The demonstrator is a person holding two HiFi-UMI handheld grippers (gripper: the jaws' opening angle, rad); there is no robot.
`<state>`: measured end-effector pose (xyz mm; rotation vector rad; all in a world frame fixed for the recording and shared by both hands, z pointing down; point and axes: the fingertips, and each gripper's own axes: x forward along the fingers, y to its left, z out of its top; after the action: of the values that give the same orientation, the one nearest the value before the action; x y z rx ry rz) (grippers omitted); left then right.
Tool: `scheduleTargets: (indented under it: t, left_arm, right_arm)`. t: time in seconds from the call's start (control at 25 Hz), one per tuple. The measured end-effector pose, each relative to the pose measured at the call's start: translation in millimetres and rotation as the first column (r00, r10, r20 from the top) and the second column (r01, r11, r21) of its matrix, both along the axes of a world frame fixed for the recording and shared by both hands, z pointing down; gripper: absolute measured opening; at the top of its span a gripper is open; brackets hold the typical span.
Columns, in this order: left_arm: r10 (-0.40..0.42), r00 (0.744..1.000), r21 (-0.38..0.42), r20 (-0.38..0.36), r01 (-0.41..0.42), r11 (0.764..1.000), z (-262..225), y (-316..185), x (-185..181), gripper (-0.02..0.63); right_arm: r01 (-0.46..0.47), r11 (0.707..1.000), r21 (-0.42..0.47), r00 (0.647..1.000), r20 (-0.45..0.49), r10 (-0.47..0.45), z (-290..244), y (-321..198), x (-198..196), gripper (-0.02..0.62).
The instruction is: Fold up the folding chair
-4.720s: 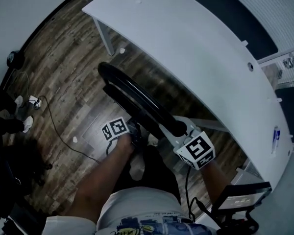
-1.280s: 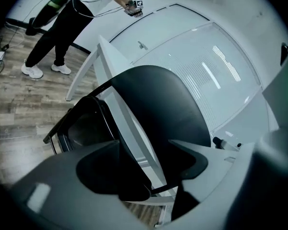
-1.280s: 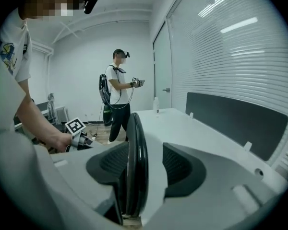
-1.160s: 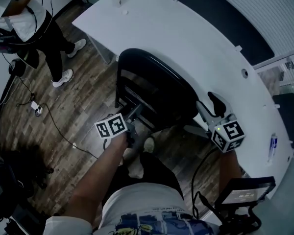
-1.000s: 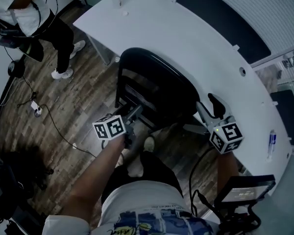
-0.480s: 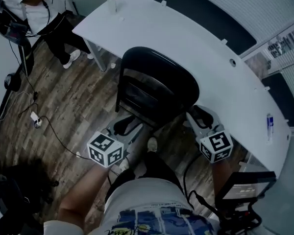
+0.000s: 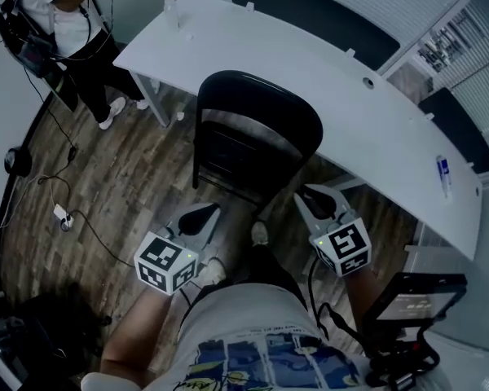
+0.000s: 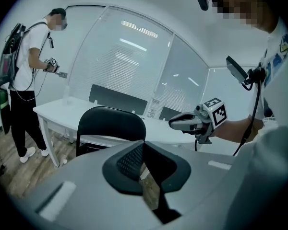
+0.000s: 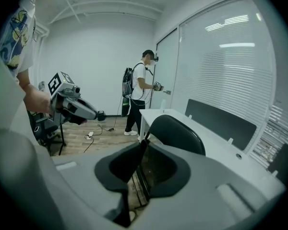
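**Chair stands free at the desk, both grippers clear of it**

Nearest the camera, the left gripper (image 8: 143,143) has its fingers together, tip pressed to tip. They have just closed, and nothing is between them. The right gripper (image 9: 143,143) is alongside, to its right. Its fingers have just been closing and stand a narrow slit apart, with only floor showing through the slit. Both point toward the chair without touching it. Between the two grippers a pale shoe (image 7: 260,234) rests on the wood-plank floor (image 7: 122,169).

Just beyond the fingertips stands the black folding chair (image 7: 259,129), upright on the floor with its rounded backrest uppermost and crossbars below it. From above it looks flat, the seat lying close to the frame, though how fully it is folded cannot be told. Its top sits at the near edge of the long, curved white desk (image 7: 326,68). Whether it leans on that edge cannot be told either.

Further off, a cable with a plug (image 7: 61,216) trails across the floor at the left. At the desk's far left end stands a second person (image 7: 61,23) in a white top and dark trousers, wearing a backpack rig. Dark panels (image 7: 310,2) run along the desk's far side, with blinds behind glass beyond them
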<state>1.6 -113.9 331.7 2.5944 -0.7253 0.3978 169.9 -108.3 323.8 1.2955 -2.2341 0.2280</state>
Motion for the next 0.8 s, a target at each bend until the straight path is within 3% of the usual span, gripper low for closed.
scheduleTargets:
  t: [0.2,0.4,0.64,0.8]
  left_arm:
    - [0.029,1.000,0.025,-0.001,-0.029,0.999,-12.1,30.9,-31.0,0.000]
    - [0.072,0.997,0.045,0.020,-0.072,0.996,-18.5,45.9,-29.7,0.000]
    - [0.092,0.996,0.036,-0.018,-0.091,0.995,-26.0,78.6,-60.4,0.000]
    - [0.120,0.993,0.047,0.016,-0.121,0.992,-36.2,99.5,-57.8,0.000]
  right_arm:
    - [-0.036,0.999,0.017,0.999,-0.006,0.036,-10.0,37.3,-28.8,0.039]
    - [-0.049,0.998,0.028,0.999,-0.005,0.049,-11.4,49.0,-30.6,0.017]
    - [-0.045,0.998,0.034,0.997,-0.063,0.047,-14.9,94.7,-64.1,0.003]
    - [-0.049,0.999,0.020,0.997,-0.058,0.050,-28.0,122.3,-62.2,0.003]
